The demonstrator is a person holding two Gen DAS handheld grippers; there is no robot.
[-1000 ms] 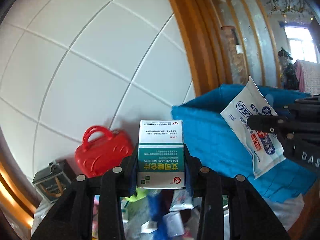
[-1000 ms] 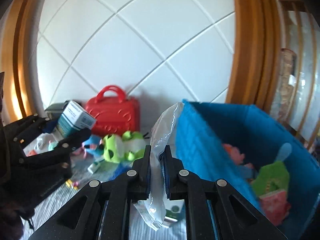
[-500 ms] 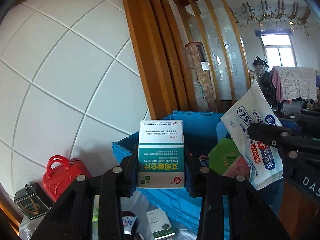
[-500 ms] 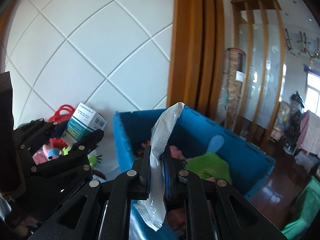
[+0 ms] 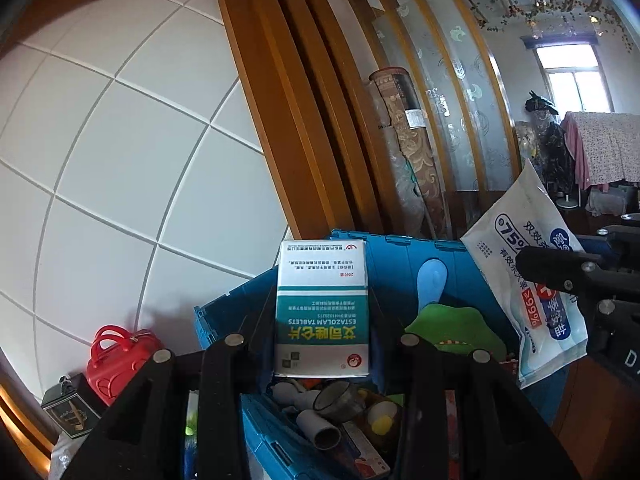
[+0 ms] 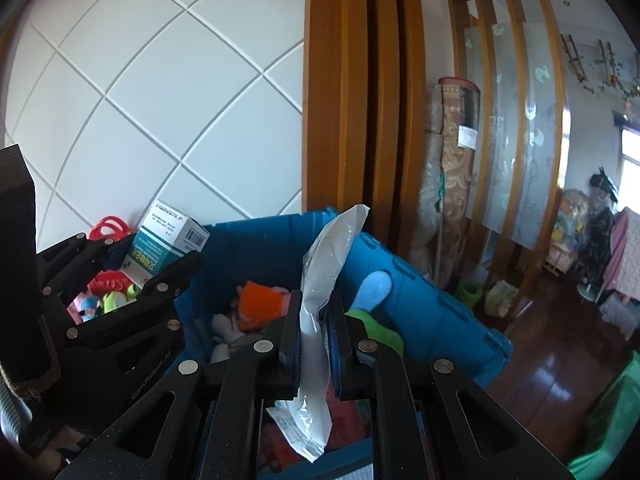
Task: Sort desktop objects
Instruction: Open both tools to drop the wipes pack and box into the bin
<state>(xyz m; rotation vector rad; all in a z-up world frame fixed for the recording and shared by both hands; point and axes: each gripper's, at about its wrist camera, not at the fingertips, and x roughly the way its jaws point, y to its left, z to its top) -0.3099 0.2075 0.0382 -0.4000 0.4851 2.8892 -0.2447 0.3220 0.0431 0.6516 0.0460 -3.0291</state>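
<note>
- The left gripper (image 5: 322, 340) pinches a white-and-teal cardboard medicine box (image 5: 322, 308) printed "ESTAZOLAM TABLETS", its black fingers pressed on both sides of the box at lower centre of the left wrist view; the print reads upside down.
- In the right wrist view the same box (image 6: 168, 246) shows at middle left, tilted, with the left gripper (image 6: 156, 268) around it.
- The right gripper (image 6: 316, 344) is clamped on a white plastic wipes pouch with blue and red print (image 6: 320, 320), which stands nearly upright between the jaws at lower centre.
- In the left wrist view the pouch (image 5: 532, 280) sits at right, with a dark finger (image 5: 560, 268) of the right gripper across it.
- A blue plastic storage crate (image 6: 420, 280) fills the lower middle of both views; both held items hang above its opening.
- Inside the crate lie a green plush toy (image 5: 452, 328), a light-blue rounded piece (image 6: 374, 290), an orange item (image 6: 260, 304) and small tubes and cups.
- A red toy handbag (image 5: 116, 356) and a small dark box (image 5: 68, 412) sit at lower left of the left wrist view, against the white tiled wall (image 5: 120, 160).
</note>
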